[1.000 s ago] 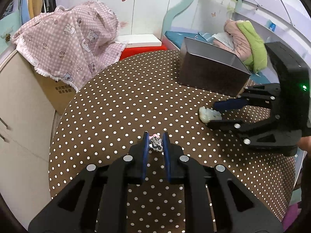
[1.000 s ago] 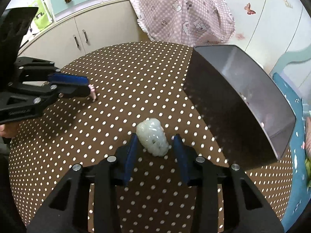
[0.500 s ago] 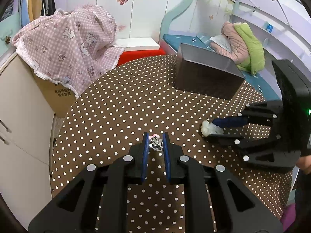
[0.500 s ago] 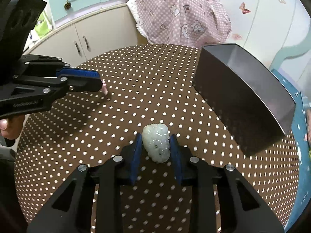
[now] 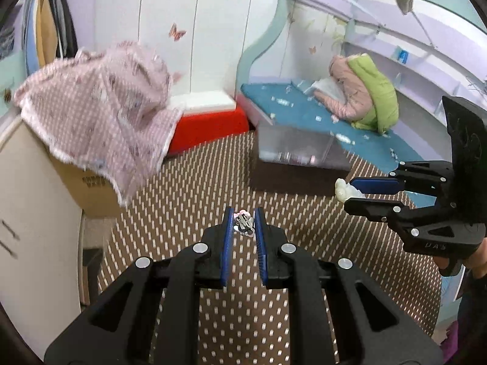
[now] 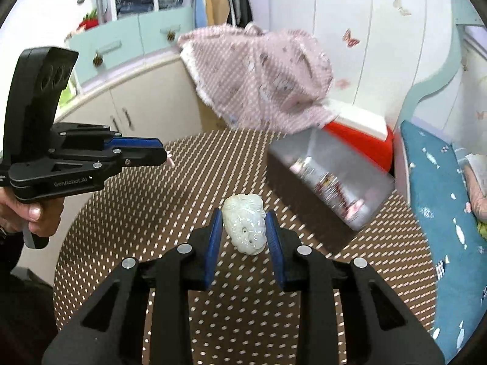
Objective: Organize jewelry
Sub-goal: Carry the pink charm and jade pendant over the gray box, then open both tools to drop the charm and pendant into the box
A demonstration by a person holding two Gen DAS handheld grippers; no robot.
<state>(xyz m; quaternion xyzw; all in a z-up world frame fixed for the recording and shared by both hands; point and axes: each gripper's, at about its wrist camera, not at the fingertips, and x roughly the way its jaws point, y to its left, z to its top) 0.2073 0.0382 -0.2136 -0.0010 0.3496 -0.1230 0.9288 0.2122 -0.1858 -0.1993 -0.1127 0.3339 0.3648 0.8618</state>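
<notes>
My left gripper [image 5: 243, 223] is shut on a small silver and pink jewelry piece [image 5: 243, 222], held above the brown polka-dot table [image 5: 188, 200]. My right gripper [image 6: 243, 228] is shut on a pale carved jade pendant [image 6: 245, 226], also lifted off the table. The dark open storage box [image 5: 296, 159] stands at the table's far side, with several small items inside [image 6: 331, 185]. In the left wrist view the right gripper [image 5: 344, 191] is to the right, short of the box. In the right wrist view the left gripper [image 6: 166, 156] is at the left.
A pink checked cloth [image 5: 100, 106] drapes over a cardboard box and cabinet [image 5: 33, 197] left of the table. A red and white box [image 5: 210, 115] sits behind the table. A blue bed [image 5: 307, 112] with pink and green clothing [image 5: 365, 97] lies beyond the storage box.
Both grippers have risen off the table with their pieces and tilted up toward the box. The right gripper closed onto the jade pendant. The views are motion-blurred now.
</notes>
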